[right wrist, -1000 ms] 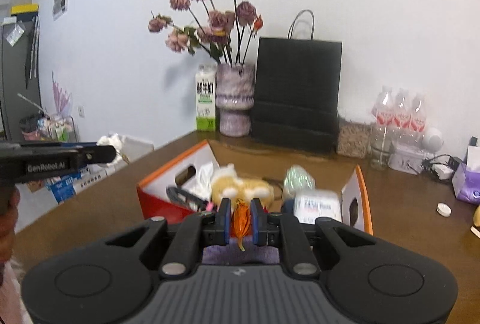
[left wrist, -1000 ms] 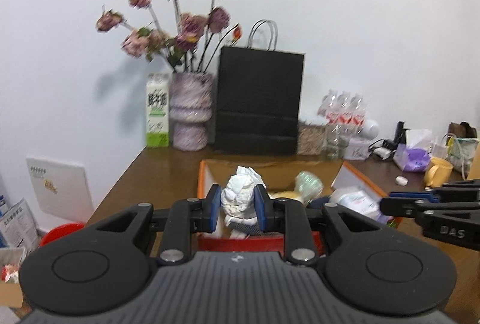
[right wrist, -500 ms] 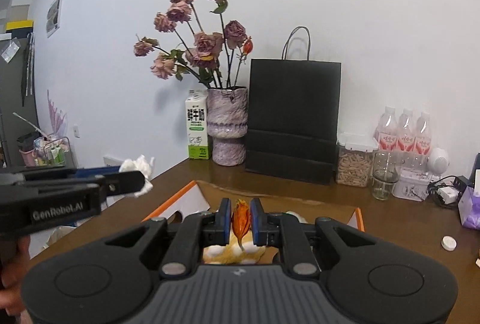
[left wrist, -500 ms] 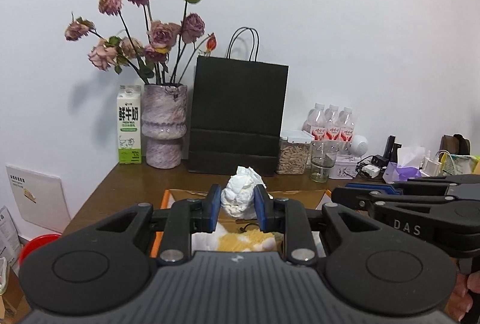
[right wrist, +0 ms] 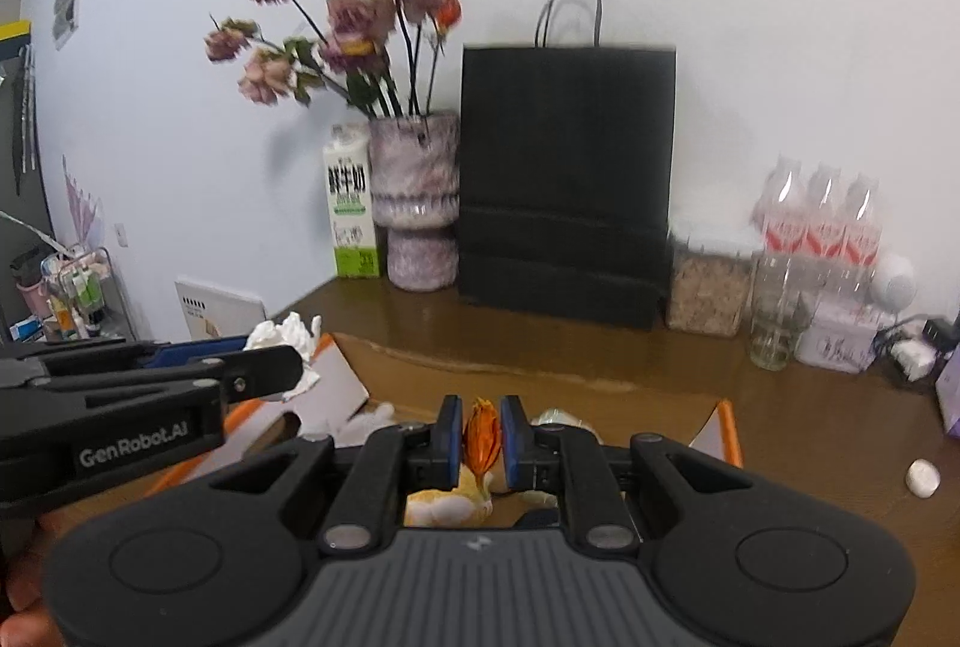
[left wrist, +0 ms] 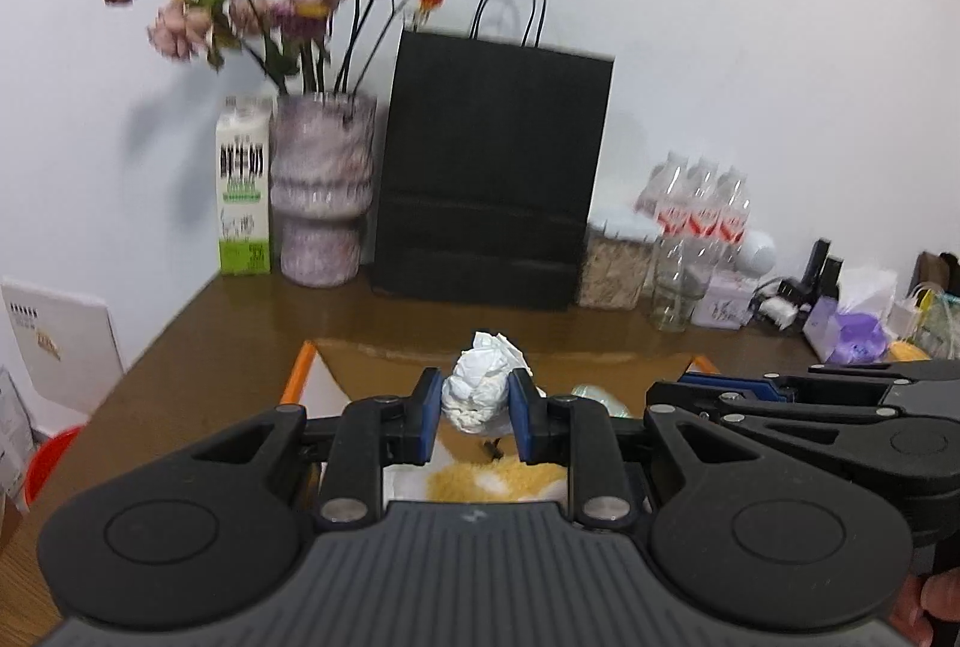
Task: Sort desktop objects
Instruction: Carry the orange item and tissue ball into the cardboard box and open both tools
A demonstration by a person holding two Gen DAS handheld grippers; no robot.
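Crumpled white tissue wad (left wrist: 482, 388) sitting pinched in left gripper (left wrist: 471, 422) jaws, above orange-edged cardboard box (left wrist: 295, 380). Dried orange flower bud (right wrist: 482, 436) sitting pinched in right gripper (right wrist: 482, 440) jaws over same box. Box resting on brown bench (left wrist: 198, 347); black paper bag (left wrist: 489, 167) standing behind.

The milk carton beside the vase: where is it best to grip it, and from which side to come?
Grip the milk carton across its flat middle, probably from the front. It stands upright, the vase crowds its right side, and the wall is behind, so the other sides give little room.
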